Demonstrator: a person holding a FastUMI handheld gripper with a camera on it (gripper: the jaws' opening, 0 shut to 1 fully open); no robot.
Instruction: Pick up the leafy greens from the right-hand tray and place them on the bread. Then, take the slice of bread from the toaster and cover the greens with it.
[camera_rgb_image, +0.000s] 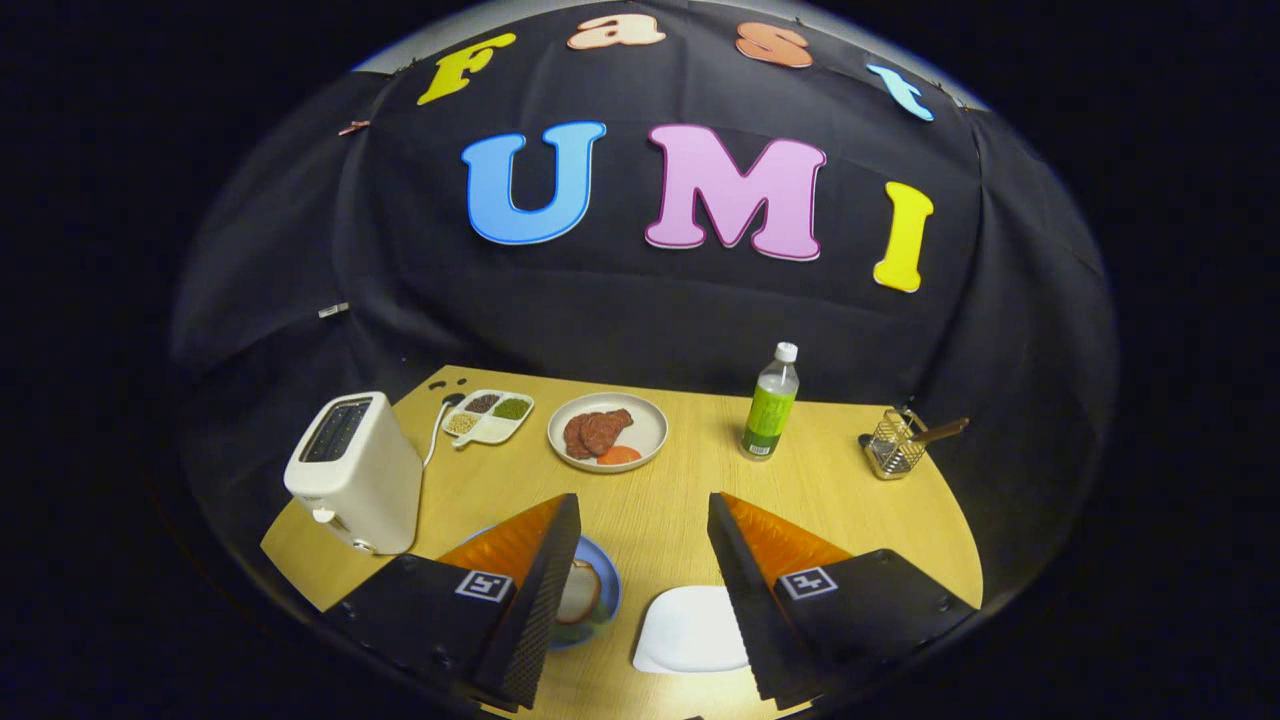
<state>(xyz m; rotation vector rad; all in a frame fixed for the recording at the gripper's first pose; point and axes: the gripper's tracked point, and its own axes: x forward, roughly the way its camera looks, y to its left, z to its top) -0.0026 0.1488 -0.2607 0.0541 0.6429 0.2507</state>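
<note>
The bread (580, 590) lay on a blue plate (606, 580), half hidden behind the left finger (535, 590). A greenish fringe showed at its near edge. It may have been the leafy greens, but this could not be confirmed.

The white tray (685, 630) sat just right of the blue plate, and its visible part was bare.

The gripper (643, 497) hovered over the blue plate and tray with its fingers wide apart and nothing between them.

The toaster (350, 470) stood left of the blue plate and a little farther back, outside the left finger. Its top slot ran lengthwise away from the gripper, and it was too dark to tell whether a slice sat inside.

Judgement: if the greens were placed, the next reach would go left and forward to the toaster, with the fingers turned to straddle the slot across its narrow width.

A plate of meat (608, 430) and a bottle (770, 405) stood beyond the blue plate, well apart from it.
</note>
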